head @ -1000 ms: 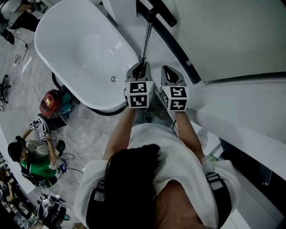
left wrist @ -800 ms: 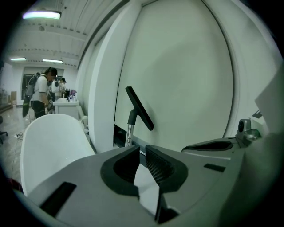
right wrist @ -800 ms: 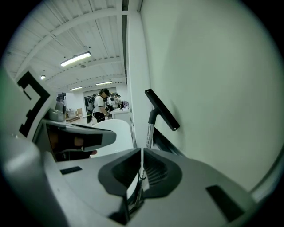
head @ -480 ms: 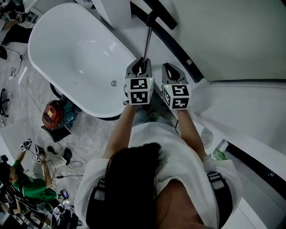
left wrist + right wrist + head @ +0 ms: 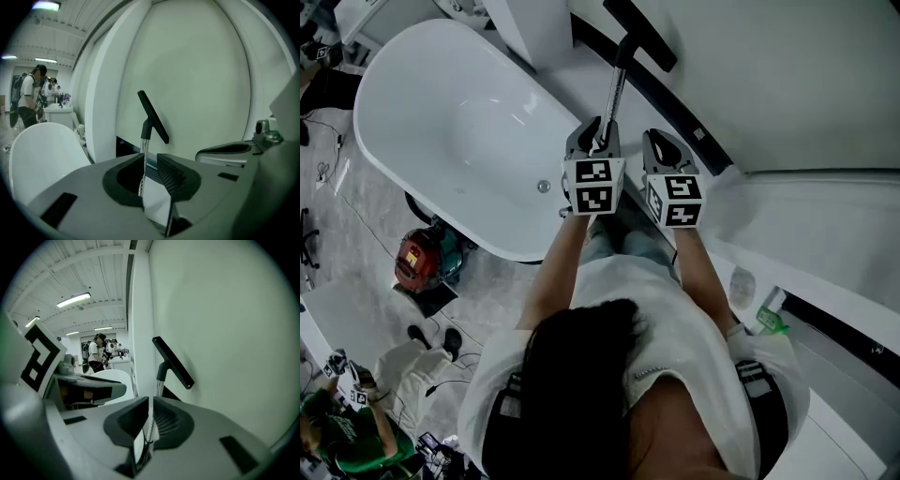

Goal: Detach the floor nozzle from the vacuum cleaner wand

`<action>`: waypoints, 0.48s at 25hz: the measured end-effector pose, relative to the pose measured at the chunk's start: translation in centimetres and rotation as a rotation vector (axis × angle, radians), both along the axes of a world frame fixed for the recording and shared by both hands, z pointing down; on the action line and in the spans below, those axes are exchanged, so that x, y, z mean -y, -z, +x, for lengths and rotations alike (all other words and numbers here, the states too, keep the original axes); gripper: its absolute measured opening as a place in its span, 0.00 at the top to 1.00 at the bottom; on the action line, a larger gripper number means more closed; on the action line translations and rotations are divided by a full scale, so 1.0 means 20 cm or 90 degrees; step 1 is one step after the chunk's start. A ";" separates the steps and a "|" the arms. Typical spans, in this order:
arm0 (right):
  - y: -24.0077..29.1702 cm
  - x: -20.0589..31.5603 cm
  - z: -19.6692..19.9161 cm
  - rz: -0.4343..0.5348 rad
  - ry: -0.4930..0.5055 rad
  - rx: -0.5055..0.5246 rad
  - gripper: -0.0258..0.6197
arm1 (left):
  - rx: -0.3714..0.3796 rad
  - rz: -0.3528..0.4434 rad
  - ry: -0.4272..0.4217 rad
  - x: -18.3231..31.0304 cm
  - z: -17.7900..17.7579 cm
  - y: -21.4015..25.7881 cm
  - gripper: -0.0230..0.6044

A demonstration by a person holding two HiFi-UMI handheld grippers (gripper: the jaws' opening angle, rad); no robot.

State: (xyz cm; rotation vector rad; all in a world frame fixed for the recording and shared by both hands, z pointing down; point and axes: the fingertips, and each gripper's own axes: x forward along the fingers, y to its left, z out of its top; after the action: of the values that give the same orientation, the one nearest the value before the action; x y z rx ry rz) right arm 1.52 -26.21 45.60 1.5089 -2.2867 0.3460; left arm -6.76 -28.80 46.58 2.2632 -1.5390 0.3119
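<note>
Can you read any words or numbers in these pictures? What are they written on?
No words or numbers can be read anywhere.
White marker cube: black square patterns only, no letters.
Second white marker cube: the same, patterns only.
Small green bottle-like item: any label is too small to read.
Red canister machine on the floor: any print is too small and blurred to read.

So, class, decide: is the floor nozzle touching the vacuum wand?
Touching. The left gripper view shows the wand running up so that its dark top end plugs straight into the middle of the floor nozzle, with no gap between them.
</note>
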 end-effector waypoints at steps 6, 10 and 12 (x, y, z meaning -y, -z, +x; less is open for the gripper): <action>0.08 0.07 0.03 0.027 -0.017 -0.007 0.93 | 0.000 0.002 -0.010 0.06 0.00 0.01 0.83; 0.12 0.13 0.02 0.030 0.002 0.000 0.79 | 0.003 0.000 -0.016 0.08 0.00 0.02 0.83; 0.13 0.18 0.02 0.031 0.017 -0.003 0.74 | 0.005 -0.005 -0.015 0.10 0.00 0.00 0.83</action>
State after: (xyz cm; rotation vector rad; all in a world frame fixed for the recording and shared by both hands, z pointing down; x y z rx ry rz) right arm 1.96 -29.76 43.00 1.4998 -2.3248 0.2819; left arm -6.71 -30.80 46.59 2.2782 -1.5125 0.3326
